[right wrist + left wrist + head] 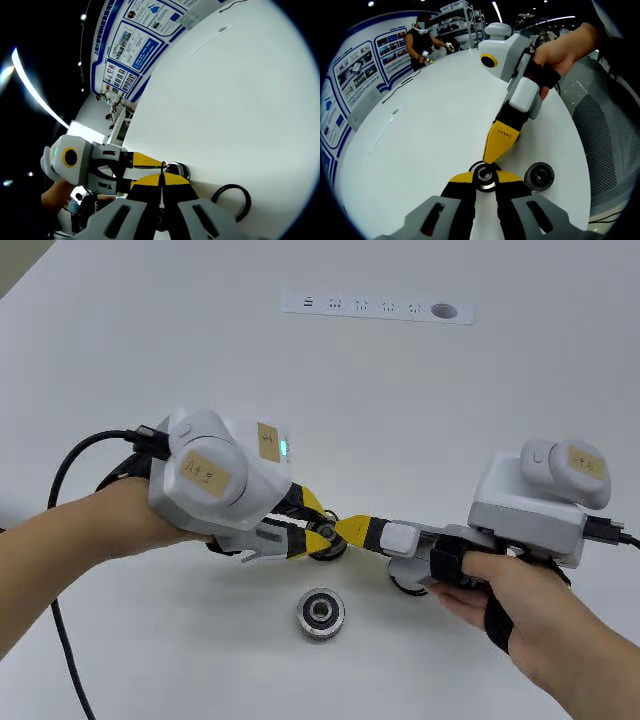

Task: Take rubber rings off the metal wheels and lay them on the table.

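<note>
Left gripper (312, 535) is pinching wheel (485, 175), centre frame.
Right gripper (161, 180), jaws pressed together, is touching it; spare wheel (320, 612) lying just below, loose ring (231, 200) lower right.

The desk (450, 390) is plain white. The left gripper (322, 537) and right gripper (345, 530) have pale grey-white bodies, tan labels (205, 474) and yellow-and-black jaws. The held wheel (485, 176) and the loose wheel (320, 612), at 6 o'clock from it, are silver with black outer rings. The cable (60, 480) is black.
</note>
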`<state>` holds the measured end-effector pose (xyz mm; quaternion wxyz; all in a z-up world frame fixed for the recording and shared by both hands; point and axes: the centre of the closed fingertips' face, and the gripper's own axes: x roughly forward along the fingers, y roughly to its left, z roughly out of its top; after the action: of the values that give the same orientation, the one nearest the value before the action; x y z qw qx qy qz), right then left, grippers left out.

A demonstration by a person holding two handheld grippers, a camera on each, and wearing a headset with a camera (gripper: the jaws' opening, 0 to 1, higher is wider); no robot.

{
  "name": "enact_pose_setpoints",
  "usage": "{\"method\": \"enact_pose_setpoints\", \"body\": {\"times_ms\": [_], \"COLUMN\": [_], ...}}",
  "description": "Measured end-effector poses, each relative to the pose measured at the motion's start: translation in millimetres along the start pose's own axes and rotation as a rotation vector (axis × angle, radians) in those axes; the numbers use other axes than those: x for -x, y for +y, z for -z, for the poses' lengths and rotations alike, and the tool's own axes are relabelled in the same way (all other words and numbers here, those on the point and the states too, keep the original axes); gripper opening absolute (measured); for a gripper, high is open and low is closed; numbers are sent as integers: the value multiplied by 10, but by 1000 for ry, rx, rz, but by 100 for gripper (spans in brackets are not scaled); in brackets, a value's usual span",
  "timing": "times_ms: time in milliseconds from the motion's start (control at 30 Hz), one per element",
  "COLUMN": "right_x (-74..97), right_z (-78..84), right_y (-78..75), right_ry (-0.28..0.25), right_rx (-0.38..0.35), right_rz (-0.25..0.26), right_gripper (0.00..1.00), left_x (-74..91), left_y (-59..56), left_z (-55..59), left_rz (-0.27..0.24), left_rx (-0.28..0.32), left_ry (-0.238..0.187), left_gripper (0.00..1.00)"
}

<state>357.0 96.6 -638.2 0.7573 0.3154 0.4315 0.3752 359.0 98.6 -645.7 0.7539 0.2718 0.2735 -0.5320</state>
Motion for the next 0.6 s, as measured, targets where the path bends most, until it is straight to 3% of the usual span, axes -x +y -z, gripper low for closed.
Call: {"method": "enact_pose_setpoints", "body": {"times_ms": [233,600], "right_x": [-2,120], "right_z": [-12,-102], "right_y": [47,106], "right_ry": [-9,-48], "right_rx": [-16,-33], "right_rz": [-11,-22], "right_gripper": [2,2], "left_x": [146,333], "left_y": [-7,83], "left_z": [-6,-11], "left_rz": [-25,-104], "left_rx": [11,93], "left_ry": [-13,-58], "left_gripper": [18,22]}}
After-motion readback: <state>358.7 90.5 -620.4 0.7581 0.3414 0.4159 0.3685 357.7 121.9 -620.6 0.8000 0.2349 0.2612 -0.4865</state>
